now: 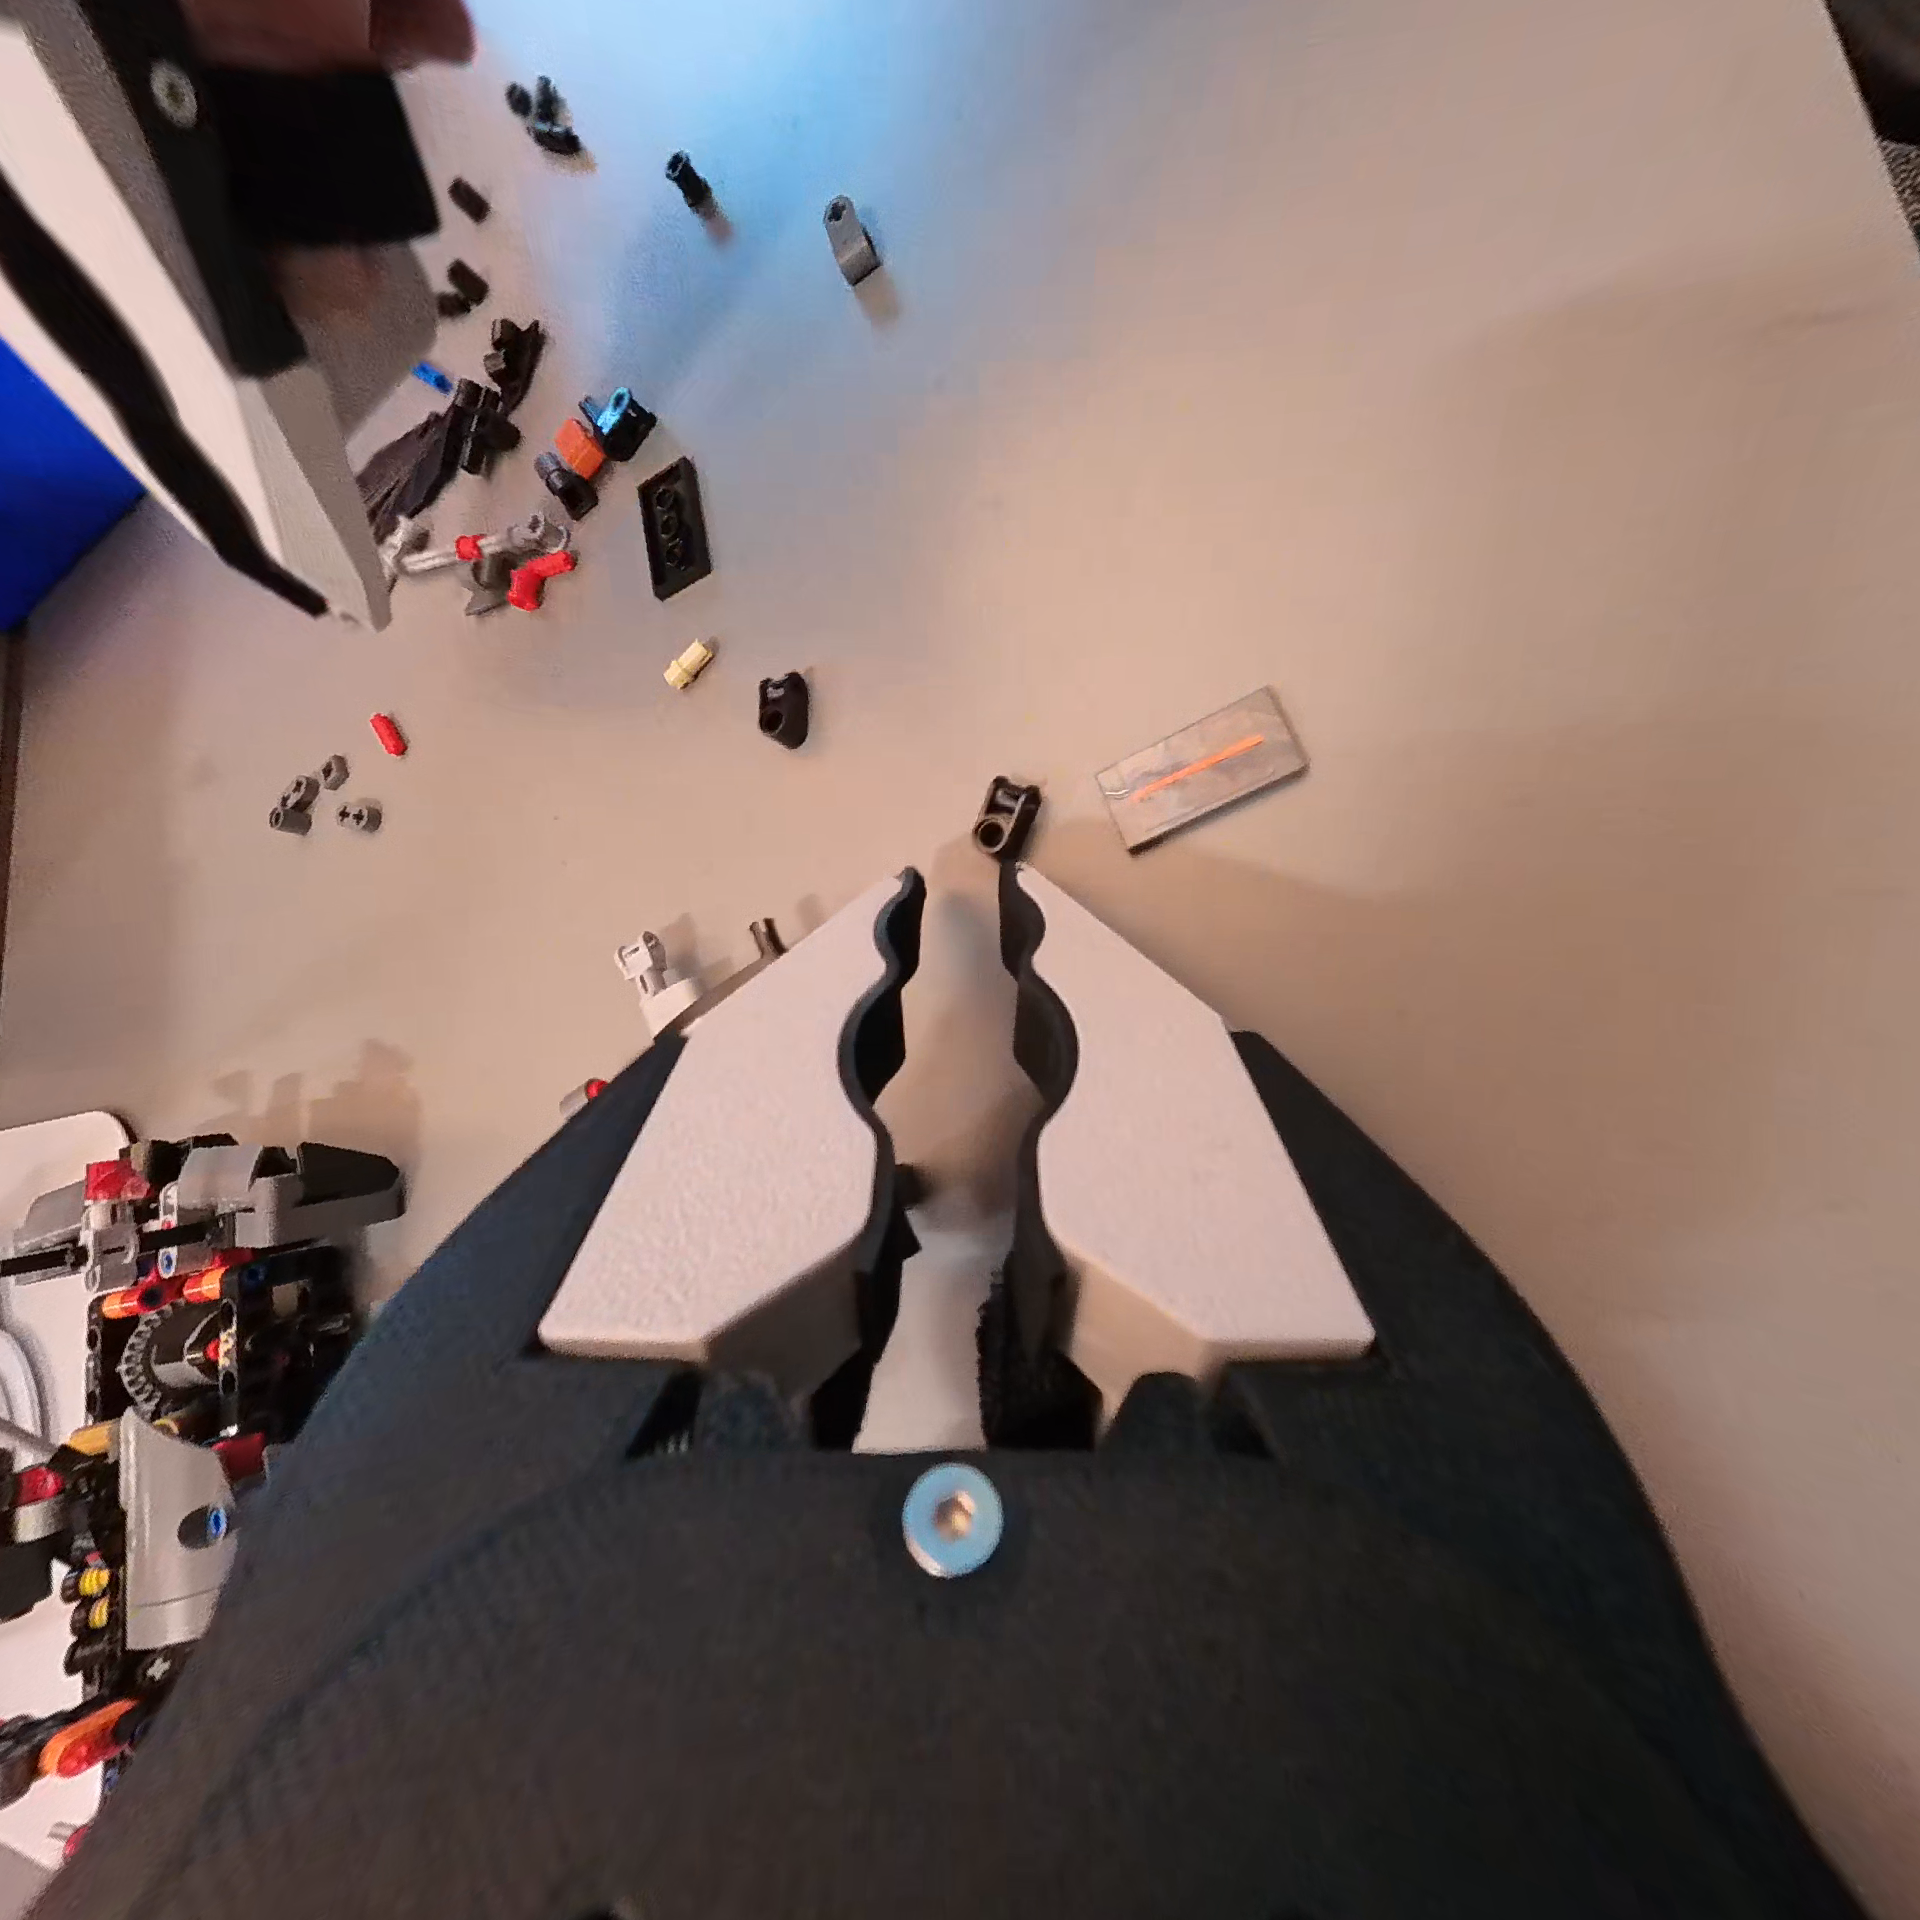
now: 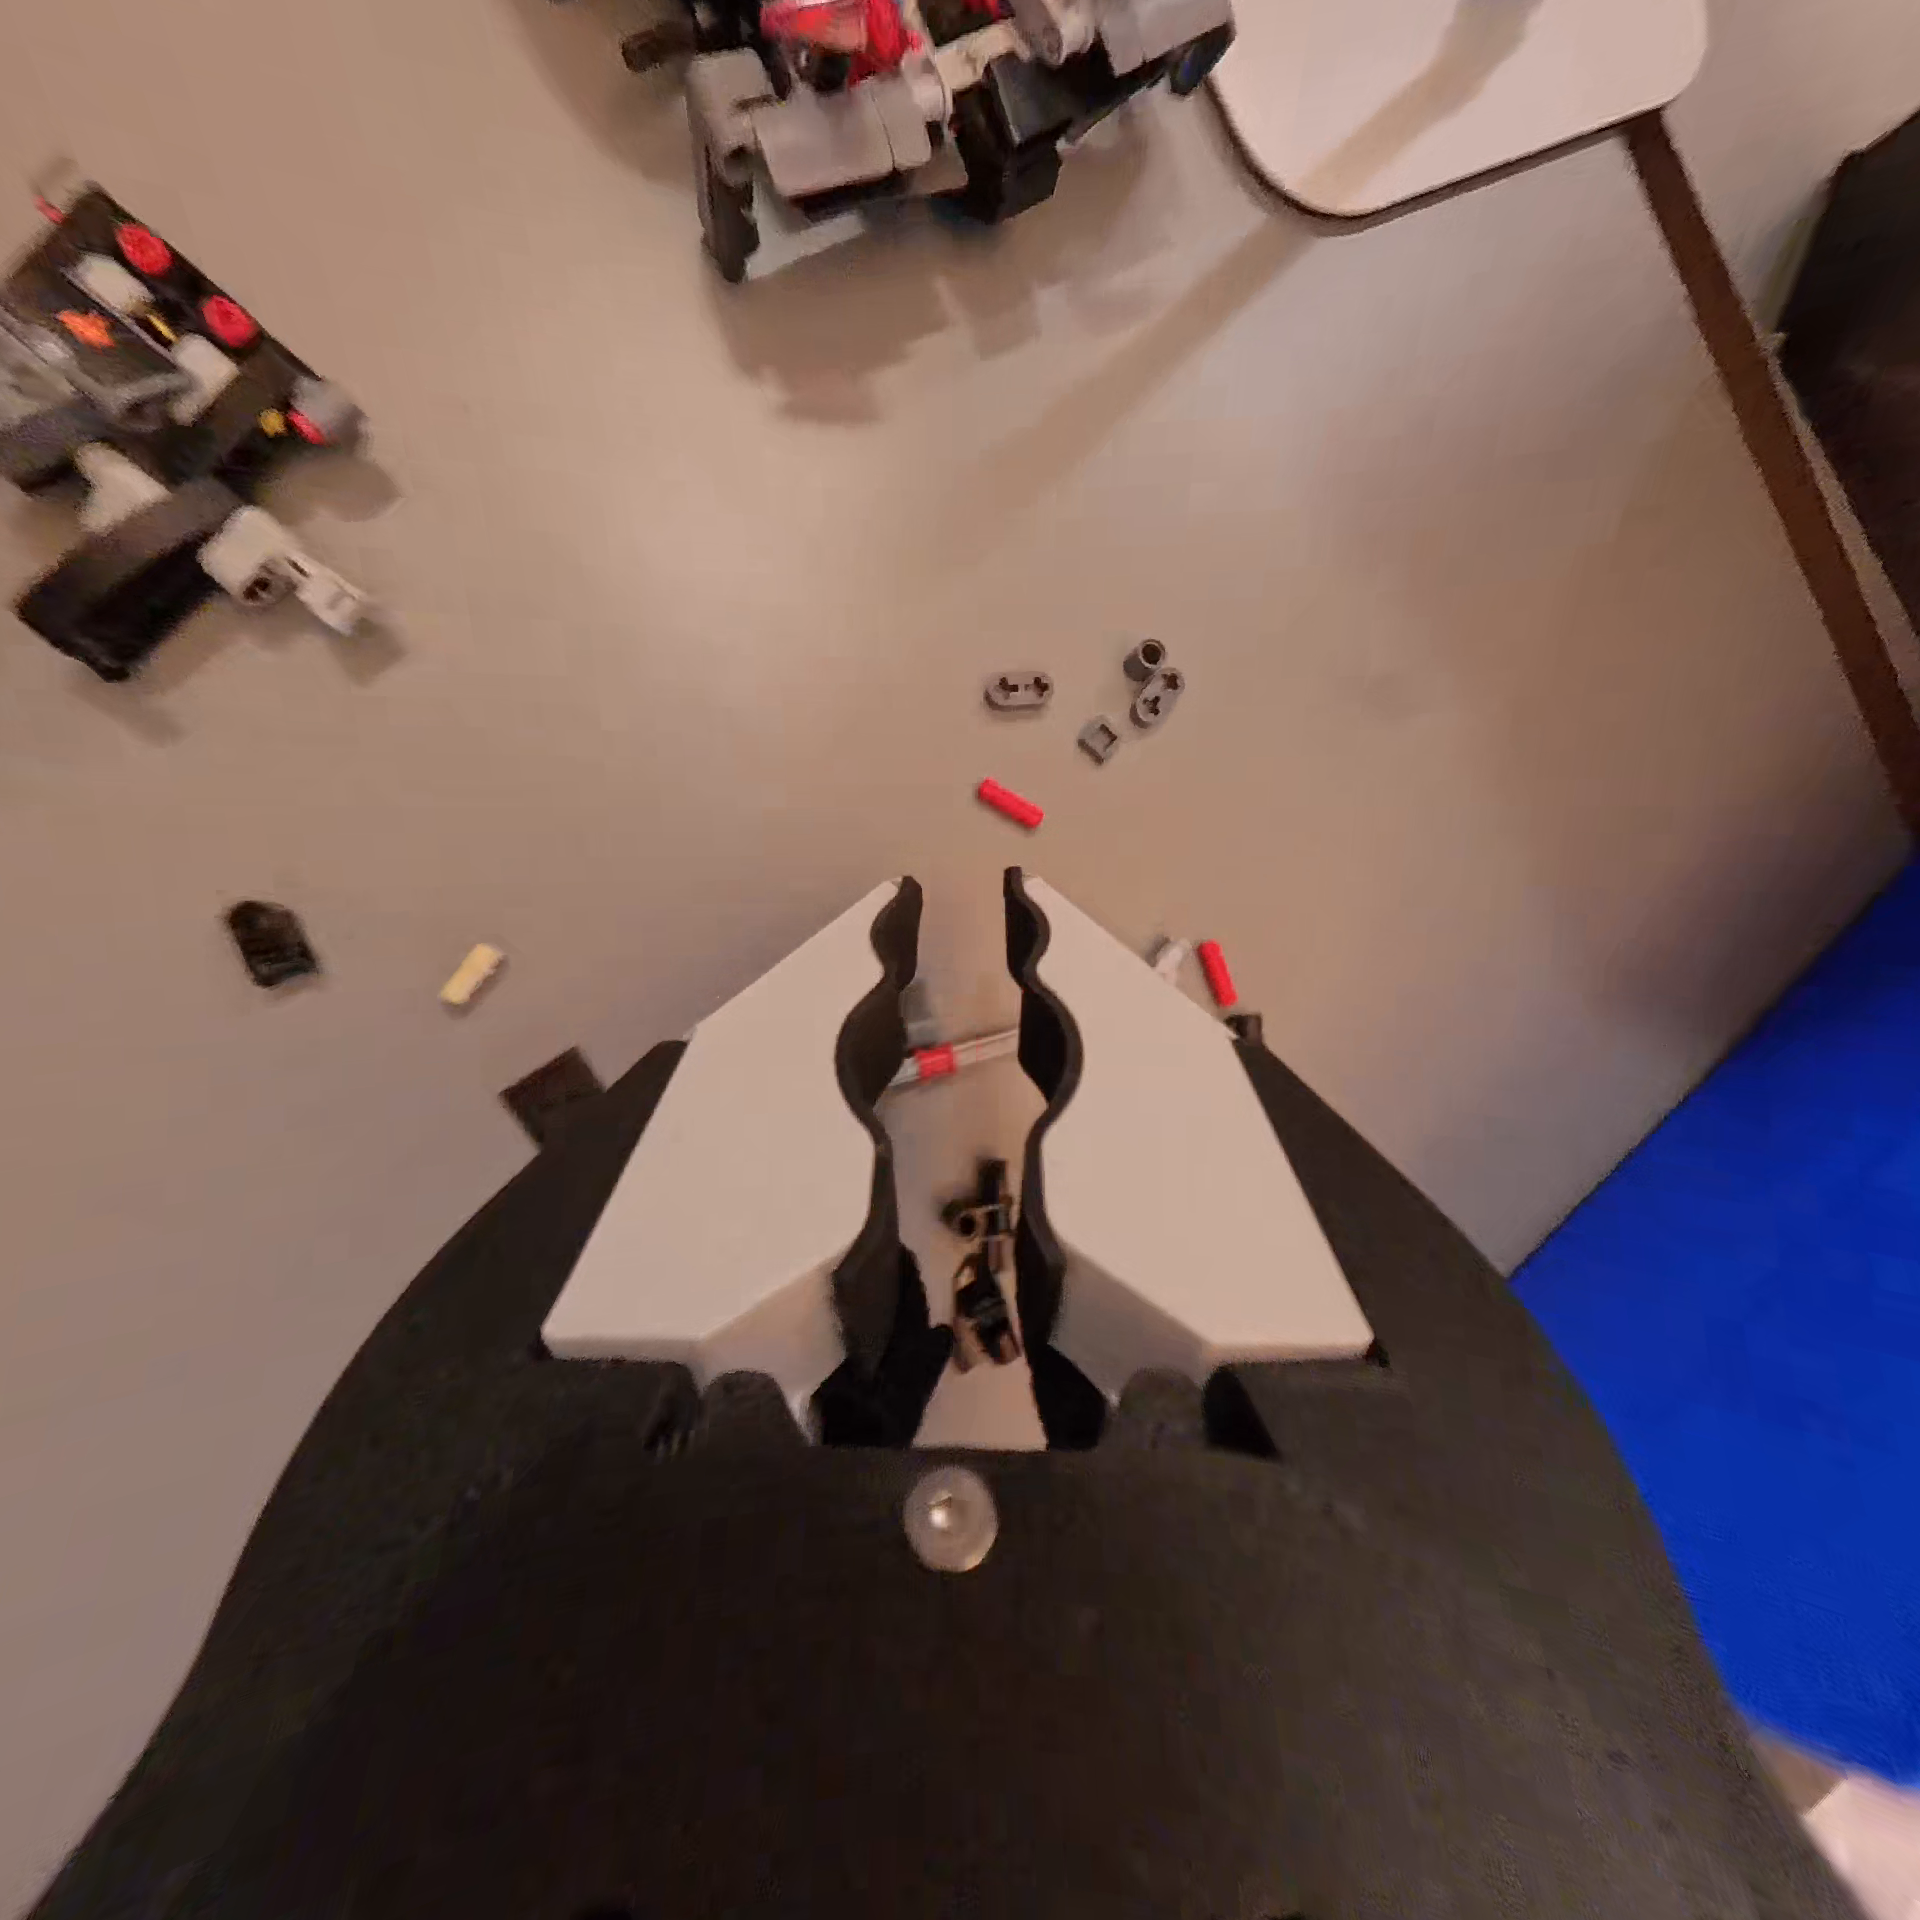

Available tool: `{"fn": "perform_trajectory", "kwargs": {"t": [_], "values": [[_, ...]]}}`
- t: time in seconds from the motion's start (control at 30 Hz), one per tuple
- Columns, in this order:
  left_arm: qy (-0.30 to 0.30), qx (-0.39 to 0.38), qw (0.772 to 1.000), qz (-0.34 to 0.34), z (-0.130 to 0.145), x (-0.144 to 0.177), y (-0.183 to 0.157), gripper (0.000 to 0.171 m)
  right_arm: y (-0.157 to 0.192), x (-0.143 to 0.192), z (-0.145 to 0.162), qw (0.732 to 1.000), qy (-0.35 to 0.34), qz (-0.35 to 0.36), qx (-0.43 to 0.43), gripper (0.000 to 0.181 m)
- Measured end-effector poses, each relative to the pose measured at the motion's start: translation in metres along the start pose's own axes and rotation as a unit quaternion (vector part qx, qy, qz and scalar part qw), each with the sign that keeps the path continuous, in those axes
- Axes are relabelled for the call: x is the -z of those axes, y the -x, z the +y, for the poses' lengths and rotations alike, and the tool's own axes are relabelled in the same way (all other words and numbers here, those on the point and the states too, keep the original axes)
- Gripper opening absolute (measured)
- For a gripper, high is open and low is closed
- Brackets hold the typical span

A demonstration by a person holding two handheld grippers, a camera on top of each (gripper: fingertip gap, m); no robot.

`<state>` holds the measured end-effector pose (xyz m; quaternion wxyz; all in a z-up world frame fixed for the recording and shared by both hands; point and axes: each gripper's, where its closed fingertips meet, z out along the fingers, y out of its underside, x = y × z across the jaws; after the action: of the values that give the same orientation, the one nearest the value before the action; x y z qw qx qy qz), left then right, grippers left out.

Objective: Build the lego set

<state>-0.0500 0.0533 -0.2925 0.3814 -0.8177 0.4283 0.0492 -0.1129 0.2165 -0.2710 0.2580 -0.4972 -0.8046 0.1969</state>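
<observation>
My left gripper (image 1: 961, 878) is open and empty above the beige table, its tips just short of a small black connector (image 1: 1006, 814). A grey tile with an orange line (image 1: 1202, 767) lies to its right. The part-built model (image 1: 177, 1340) sits at lower left. My right gripper (image 2: 961, 883) is open and empty, above a red pin (image 2: 1009, 802) and small grey pieces (image 2: 1143, 681). Black pieces (image 2: 982, 1262) and a grey axle with a red bush (image 2: 951, 1058) show on the table between its fingers. The model (image 2: 935, 114) is at the top.
Loose black, red and grey pieces (image 1: 582, 468) lie at upper left under the other gripper (image 1: 208, 312). A black sub-assembly (image 2: 156, 416) lies at left. A white board (image 2: 1455, 94) and the table's wooden edge (image 2: 1766, 468) are at upper right, with blue floor (image 2: 1745, 1351) beyond. Spacing between my two grippers at the tips: around 20 cm. Measured from the fingertips, the red pin (image 2: 1009, 802) is 4 cm or so from the right gripper and 20 cm from the left. Seen from the left wrist view (image 1: 393, 738) as well. The part-built model (image 1: 177, 1340) is about 20 cm from my right fingertips.
</observation>
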Motion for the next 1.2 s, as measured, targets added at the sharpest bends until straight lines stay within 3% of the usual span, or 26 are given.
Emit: {"fn": "perform_trajectory", "kwargs": {"t": [0.33,0.47,0.63,0.73,0.83,0.93,1.07,1.2], "values": [[-0.001,0.001,1.000,0.004,0.000,0.000,-0.002,0.011,-0.015,-0.033,-0.002,0.985,0.098,-0.071,0.125,0.015],[-0.001,0.003,1.000,0.005,0.001,0.000,-0.001,0.011,-0.010,-0.038,-0.001,0.981,0.110,-0.115,0.108,0.002],[-0.001,0.004,1.000,0.001,0.002,0.001,0.000,0.013,-0.006,-0.035,0.001,0.982,0.113,-0.134,0.071,0.001],[-0.016,0.008,1.000,-0.021,-0.002,0.007,0.009,0.013,0.017,-0.018,-0.009,0.980,0.068,-0.184,0.019,0.001],[-0.052,0.012,0.993,-0.107,-0.016,0.022,0.037,0.013,0.067,0.018,-0.041,0.950,-0.033,-0.304,-0.057,0.001],[-0.099,0.001,0.979,-0.178,-0.034,0.041,0.055,0.015,0.109,0.046,-0.055,0.908,-0.083,-0.398,-0.102,0.001],[-0.107,-0.024,0.968,-0.224,-0.040,0.047,0.062,0.015,0.137,0.064,-0.063,0.865,-0.108,-0.472,-0.134,0.001],[-0.108,-0.044,0.966,-0.231,-0.043,0.047,0.059,0.012,0.140,0.069,-0.068,0.851,-0.120,-0.491,-0.146,0.001]]}}
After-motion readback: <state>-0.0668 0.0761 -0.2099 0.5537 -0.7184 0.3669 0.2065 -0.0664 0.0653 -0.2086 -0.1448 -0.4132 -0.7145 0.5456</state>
